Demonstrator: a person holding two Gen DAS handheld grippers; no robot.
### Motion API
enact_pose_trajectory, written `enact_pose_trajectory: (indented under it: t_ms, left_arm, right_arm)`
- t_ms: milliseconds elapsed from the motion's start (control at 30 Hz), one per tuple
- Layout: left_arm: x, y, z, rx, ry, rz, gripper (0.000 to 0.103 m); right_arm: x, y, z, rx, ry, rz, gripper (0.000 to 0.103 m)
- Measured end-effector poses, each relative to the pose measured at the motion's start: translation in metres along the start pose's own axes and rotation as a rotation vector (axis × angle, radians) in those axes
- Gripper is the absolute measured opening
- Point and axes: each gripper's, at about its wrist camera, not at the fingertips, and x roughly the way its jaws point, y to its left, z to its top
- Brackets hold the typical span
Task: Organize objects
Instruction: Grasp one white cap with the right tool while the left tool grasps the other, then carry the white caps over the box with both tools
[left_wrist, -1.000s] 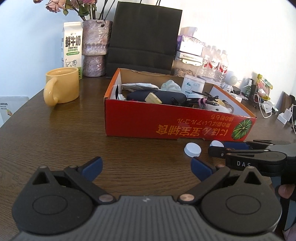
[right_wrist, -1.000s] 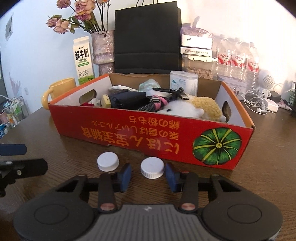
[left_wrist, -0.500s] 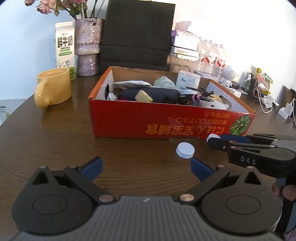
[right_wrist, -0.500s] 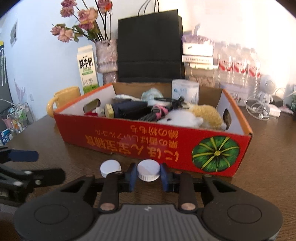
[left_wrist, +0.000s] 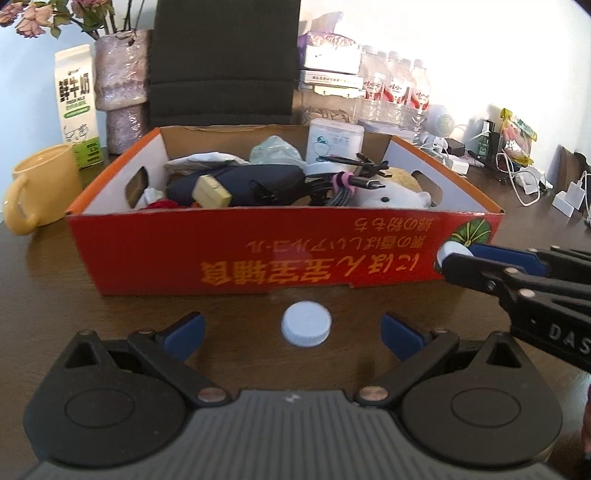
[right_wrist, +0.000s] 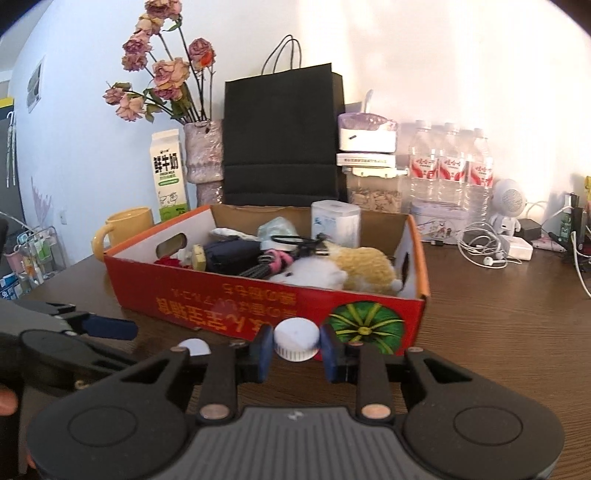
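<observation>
**Right gripper clamping one white cap, left gripper spread around the other**

The right gripper (right_wrist: 296, 350) is reaching forward level with the front wall of the red cardboard box (right_wrist: 236, 314), its blue fingers (right_wrist: 264, 352) pressing on both sides of a white bottle cap (right_wrist: 296, 339), which is being held clear of the wooden table (right_wrist: 509, 317) near the box's front right corner. In the left wrist view this gripper is coming in from the right edge, and only a sliver of the held cap (left_wrist: 443, 253) is showing past its black finger; the rest is being hidden.

The left gripper (left_wrist: 291, 334) is pointing straight at the box's front wall, low over the table (left_wrist: 48, 291), with its jaws spread wide and gripping nothing. A second white cap (left_wrist: 306, 324) is lying flat on the table between the two blue pads (left_wrist: 186, 329), touching neither, just before the box (left_wrist: 266, 251). From the right wrist view that cap (right_wrist: 193, 347) is mostly being covered by the right gripper's own linkage.

Inside the box, a dark pouch (left_wrist: 258, 184), a plush toy (right_wrist: 354, 267), cables and a white container (left_wrist: 334, 142) are crowding together; smaller items there are hard to make out. Beyond the box, toward the table's far edge, a yellow mug (left_wrist: 40, 188), a milk carton (left_wrist: 75, 103), a vase of dried roses (right_wrist: 201, 158), a black paper bag (right_wrist: 282, 136) and water bottles (right_wrist: 450, 162) are standing.
</observation>
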Motion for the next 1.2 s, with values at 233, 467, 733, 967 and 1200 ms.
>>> enact_pose_trajectory:
  t_ms: [233,467,733,967,1200]
  left_arm:
    - [0.011,-0.003,0.003,-0.017,-0.003,0.000,0.096]
    - [0.010,-0.003,0.002,0.001,-0.008,-0.017,0.081]
    - [0.006,-0.010,0.002,0.035,-0.016,-0.094,0.028]
    - [-0.002,-0.005,0.002,0.012,-0.052,-0.085,0.028]
    - [-0.016,0.001,0.002,0.004,-0.105,-0.081,0.028]
  right_arm:
    - [-0.005,-0.001,-0.001,0.001,-0.022,-0.003,0.026]
    - [-0.003,0.007,-0.002,-0.023,-0.016,-0.006,0.026]
    - [-0.001,0.009,-0.004,-0.028,-0.006,-0.014,0.026]
    - [0.000,0.008,-0.005,-0.026,-0.005,-0.014,0.026]
    - [-0.002,0.008,-0.004,-0.032,-0.013,-0.012,0.027]
